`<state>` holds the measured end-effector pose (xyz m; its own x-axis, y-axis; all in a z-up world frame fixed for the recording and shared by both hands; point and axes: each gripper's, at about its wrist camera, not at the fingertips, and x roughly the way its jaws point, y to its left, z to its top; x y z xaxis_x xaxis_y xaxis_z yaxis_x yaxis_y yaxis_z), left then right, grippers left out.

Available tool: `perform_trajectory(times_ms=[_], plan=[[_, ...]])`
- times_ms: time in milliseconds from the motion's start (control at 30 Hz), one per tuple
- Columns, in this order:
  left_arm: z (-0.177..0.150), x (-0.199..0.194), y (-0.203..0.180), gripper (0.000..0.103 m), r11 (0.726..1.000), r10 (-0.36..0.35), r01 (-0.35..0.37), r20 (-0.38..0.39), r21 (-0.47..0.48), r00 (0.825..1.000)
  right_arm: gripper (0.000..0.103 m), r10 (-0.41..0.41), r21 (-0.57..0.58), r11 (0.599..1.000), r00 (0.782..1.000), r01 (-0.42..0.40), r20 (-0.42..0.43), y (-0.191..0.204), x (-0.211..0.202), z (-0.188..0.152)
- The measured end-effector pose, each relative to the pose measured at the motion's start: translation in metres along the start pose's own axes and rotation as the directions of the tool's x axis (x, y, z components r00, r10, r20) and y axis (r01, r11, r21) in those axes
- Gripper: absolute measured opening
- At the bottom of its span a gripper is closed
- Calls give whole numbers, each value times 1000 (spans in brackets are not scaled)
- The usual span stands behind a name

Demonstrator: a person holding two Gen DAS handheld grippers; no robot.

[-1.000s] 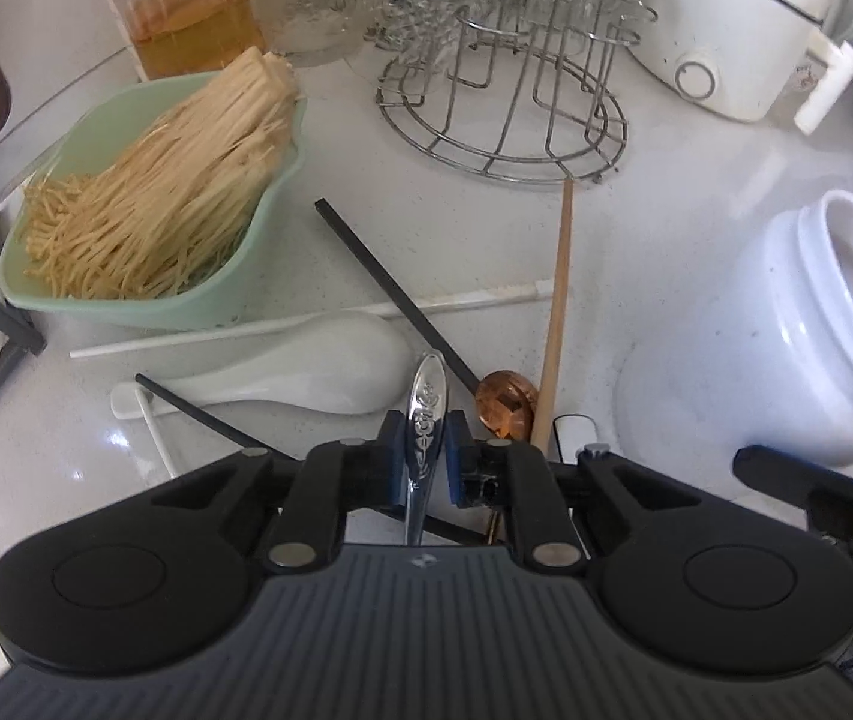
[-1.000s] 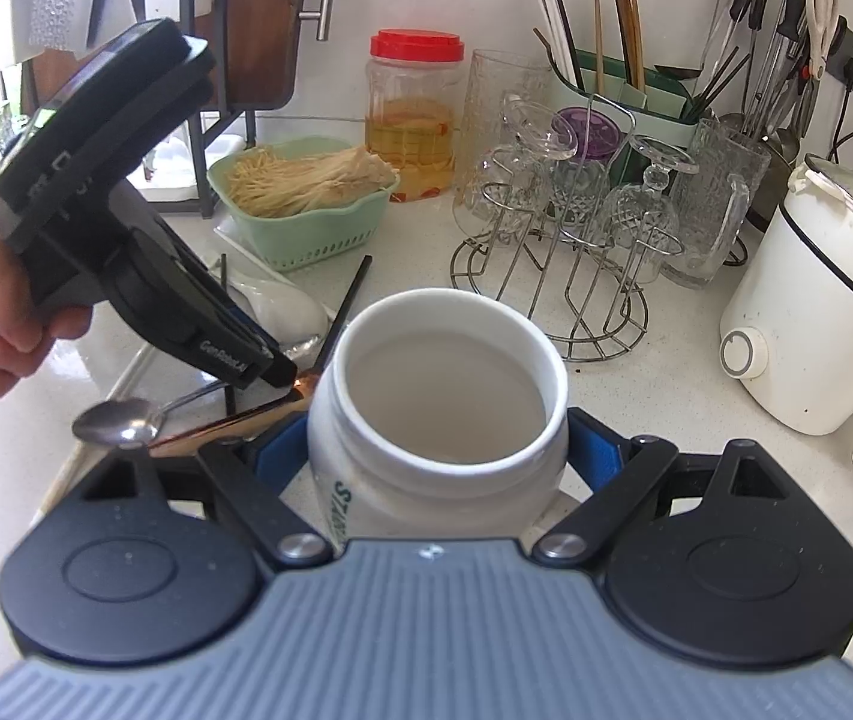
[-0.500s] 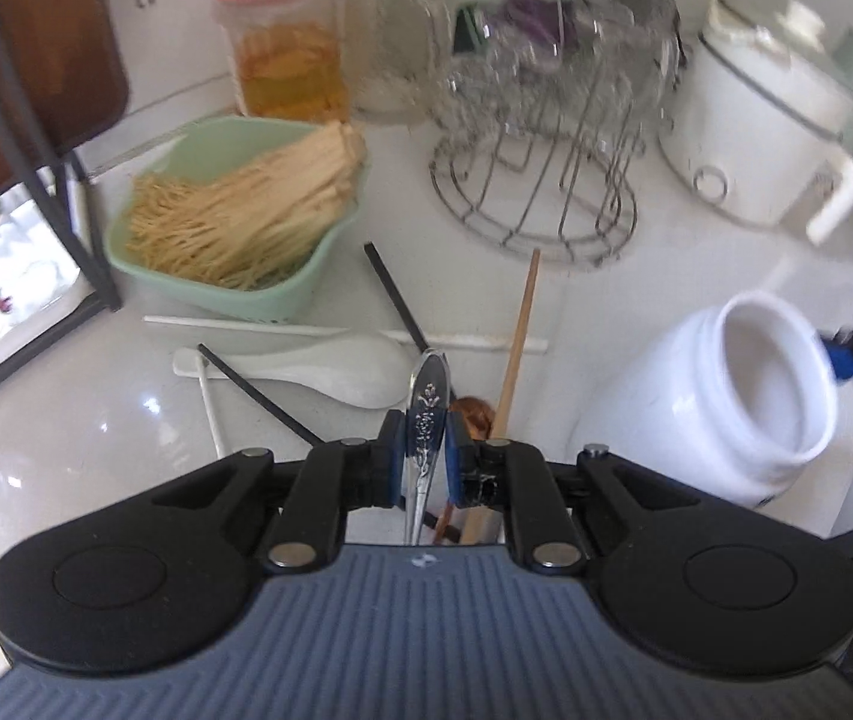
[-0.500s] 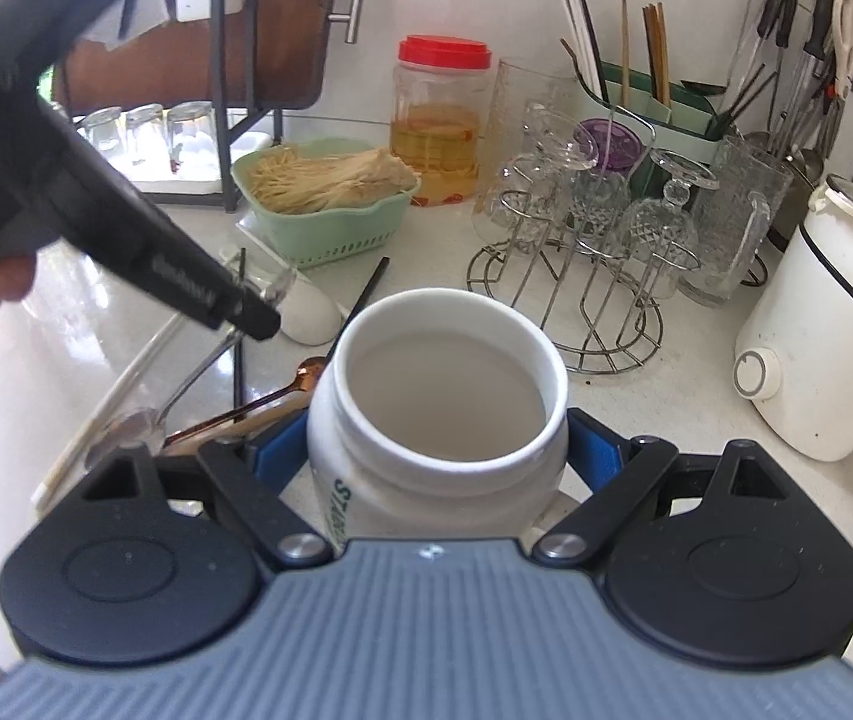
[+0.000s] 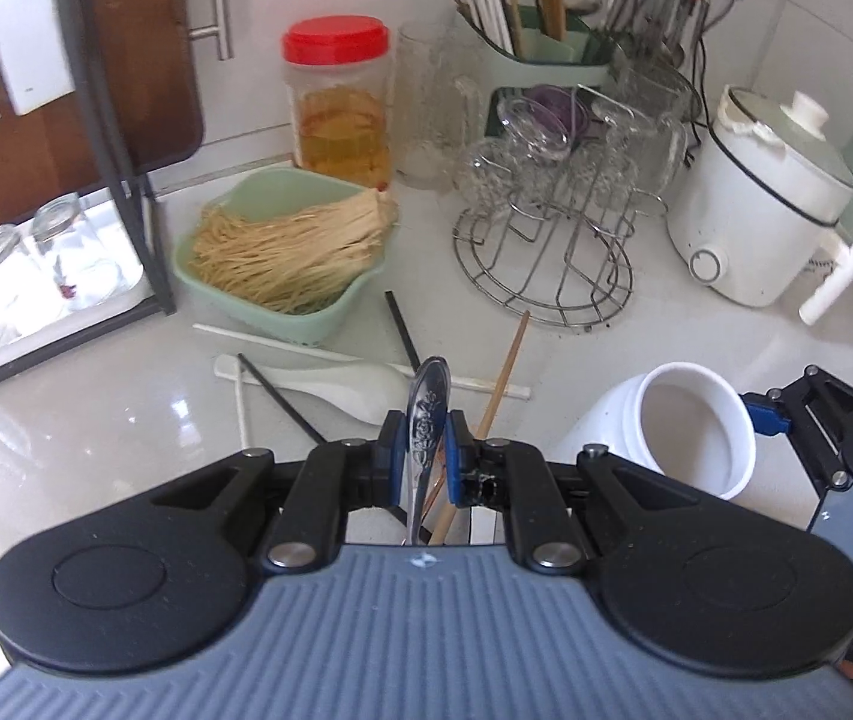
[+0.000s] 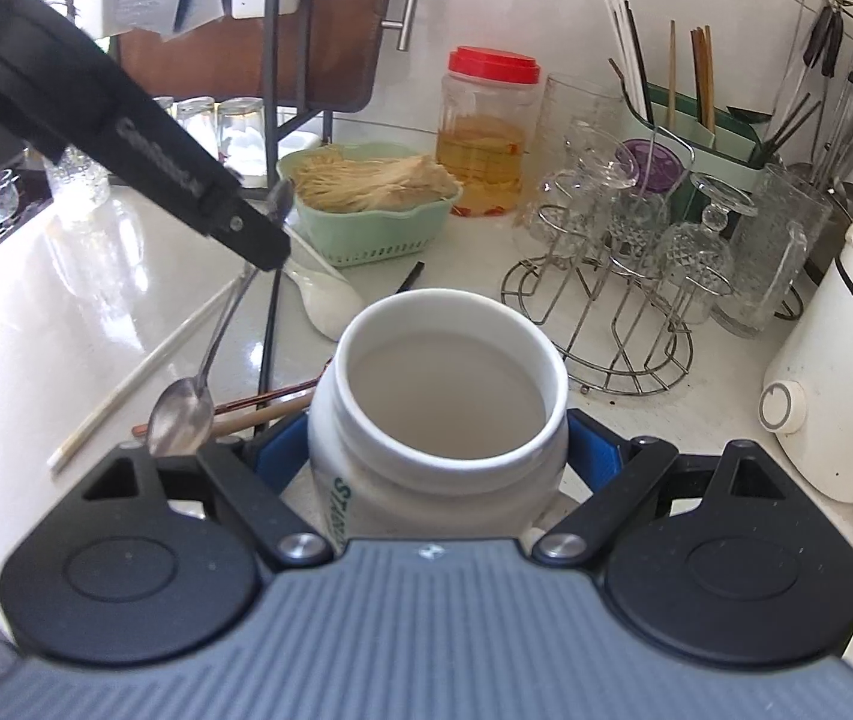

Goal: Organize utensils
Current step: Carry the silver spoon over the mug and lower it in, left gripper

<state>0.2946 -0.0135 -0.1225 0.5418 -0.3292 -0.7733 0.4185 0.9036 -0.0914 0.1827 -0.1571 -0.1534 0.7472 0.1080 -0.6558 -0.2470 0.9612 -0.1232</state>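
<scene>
You had two grippers in play, the left gripper (image 5: 422, 450) and the right gripper (image 6: 435, 456). You had one white jar (image 6: 444, 396), one metal spoon (image 6: 183, 408), one white ladle (image 5: 345, 387) and one copper spoon (image 6: 258, 402). On the counter you had one wooden chopstick (image 5: 507, 369), two black chopsticks (image 5: 279, 396), two white chopsticks (image 5: 270, 339). You also had one green basket (image 5: 306, 312), one red-lidded jar (image 5: 339, 102), one wire glass rack (image 5: 546, 264), one white cooker (image 5: 768, 204).
</scene>
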Motion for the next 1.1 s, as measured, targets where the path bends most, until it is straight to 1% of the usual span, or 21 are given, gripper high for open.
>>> perform_trajectory(times_ms=[200,333,533,667,800,933,1100], plan=[[-4,-15,2,15,1000,6,-6,14,-12,1000,92,17,-11,1000,1000,-17,2,0,0,1],[-2,-27,2,15,1000,7,-6,40,-18,999,92,22,-17,1000,1000,-22,7,0,0,0],[11,-46,-4,15,1000,-9,10,91,-14,996,92,24,-18,1000,1000,-24,12,0,-1,-2],[23,-60,-12,15,999,-32,34,133,-8,991,92,26,-17,1000,1000,-25,14,0,-2,-2],[39,-72,-22,15,997,-69,72,183,-7,981,92,26,-17,1000,1000,-25,15,0,-2,-1],[54,-87,-37,15,995,-104,104,238,13,966,92,26,-16,1000,1000,-25,16,0,-2,-1],[69,-102,-58,15,987,-158,143,295,72,942,92,26,-16,1000,1000,-26,16,0,-2,-1]])
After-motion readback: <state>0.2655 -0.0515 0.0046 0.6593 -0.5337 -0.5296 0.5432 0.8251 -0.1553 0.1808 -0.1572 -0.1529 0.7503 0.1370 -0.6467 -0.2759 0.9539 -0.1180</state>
